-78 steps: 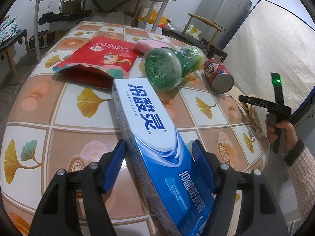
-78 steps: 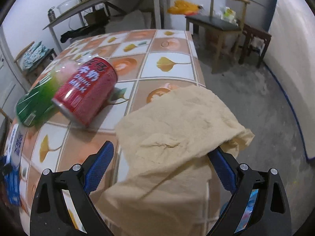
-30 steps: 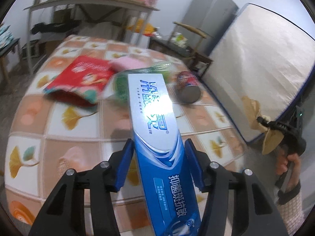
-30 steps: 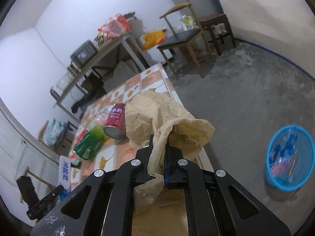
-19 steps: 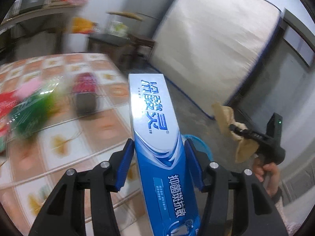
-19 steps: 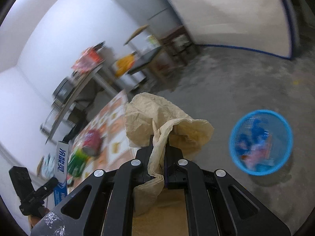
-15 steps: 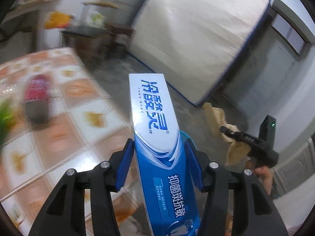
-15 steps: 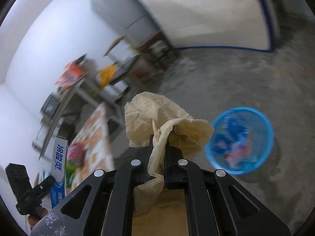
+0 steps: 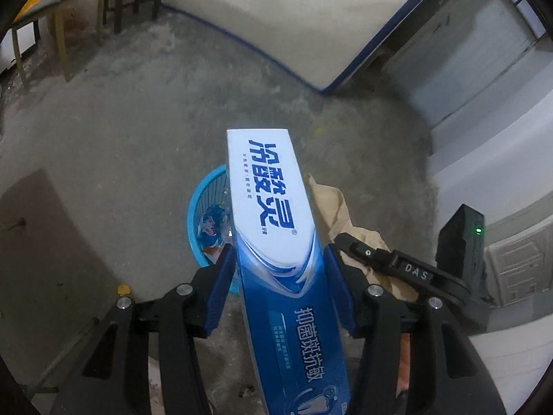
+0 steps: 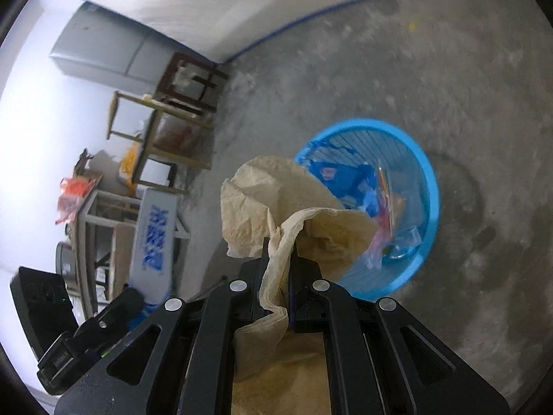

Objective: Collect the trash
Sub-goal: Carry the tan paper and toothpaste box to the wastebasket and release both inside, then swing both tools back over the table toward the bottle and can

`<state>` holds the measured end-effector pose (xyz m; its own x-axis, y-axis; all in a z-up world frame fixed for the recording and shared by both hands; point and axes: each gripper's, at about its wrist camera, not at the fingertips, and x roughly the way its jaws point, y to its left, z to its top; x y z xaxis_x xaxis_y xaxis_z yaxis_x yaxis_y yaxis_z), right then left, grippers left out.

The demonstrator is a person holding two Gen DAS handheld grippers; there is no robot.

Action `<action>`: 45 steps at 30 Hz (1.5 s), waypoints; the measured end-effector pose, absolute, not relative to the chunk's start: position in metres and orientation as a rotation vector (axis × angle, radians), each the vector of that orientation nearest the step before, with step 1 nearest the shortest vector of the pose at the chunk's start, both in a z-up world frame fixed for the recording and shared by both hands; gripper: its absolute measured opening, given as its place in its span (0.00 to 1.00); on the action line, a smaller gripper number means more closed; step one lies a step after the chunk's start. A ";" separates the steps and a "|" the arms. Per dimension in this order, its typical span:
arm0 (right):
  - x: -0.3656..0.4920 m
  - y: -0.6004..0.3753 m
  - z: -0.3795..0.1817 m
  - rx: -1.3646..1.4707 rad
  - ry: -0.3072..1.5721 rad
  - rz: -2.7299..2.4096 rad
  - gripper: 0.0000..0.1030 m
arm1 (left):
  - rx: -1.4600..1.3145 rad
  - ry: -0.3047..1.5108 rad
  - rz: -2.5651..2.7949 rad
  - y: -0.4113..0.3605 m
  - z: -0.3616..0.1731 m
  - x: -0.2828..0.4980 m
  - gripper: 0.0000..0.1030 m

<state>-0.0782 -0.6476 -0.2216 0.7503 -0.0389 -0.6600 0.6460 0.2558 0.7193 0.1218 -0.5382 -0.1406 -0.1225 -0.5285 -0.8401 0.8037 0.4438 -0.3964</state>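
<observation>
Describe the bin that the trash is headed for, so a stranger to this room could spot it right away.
Start at the big white mattress leaning against the wall, then look across the bare grey concrete floor in front of it. The bin stands alone there: a round, bright blue plastic basket with slatted sides, already holding blue and pink wrappers. Nothing else on the floor is blue or round.

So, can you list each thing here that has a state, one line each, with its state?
Left gripper: jaws shut on the toothpaste box.
Toothpaste box: held, above the basket.
Right gripper: jaws shut on the paper.
Paper: crumpled, held near the basket.
Basket: upright on the floor, holding some trash.
</observation>
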 end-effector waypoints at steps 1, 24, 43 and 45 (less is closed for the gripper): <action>-0.074 -0.654 -0.227 1.249 0.593 -0.504 0.06 | 0.299 1.255 -1.152 -0.550 -0.150 0.124 0.50; -0.049 -0.690 -0.306 1.215 0.870 -0.603 0.63 | 0.276 1.088 -1.118 -0.538 -0.104 0.119 0.78; -0.083 -0.531 -0.135 0.848 0.632 -0.551 0.79 | 0.111 0.946 -1.026 -0.280 0.004 0.107 0.87; -0.077 -0.511 -0.122 0.794 0.625 -0.532 0.81 | 0.070 0.924 -0.950 -0.239 0.008 0.112 0.87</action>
<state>-0.0768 -0.5111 -0.1217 0.6980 -0.2012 -0.6872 0.6459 0.5912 0.4830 0.1115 -0.2388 0.0077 0.2434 -0.6667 -0.7045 0.7224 0.6093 -0.3270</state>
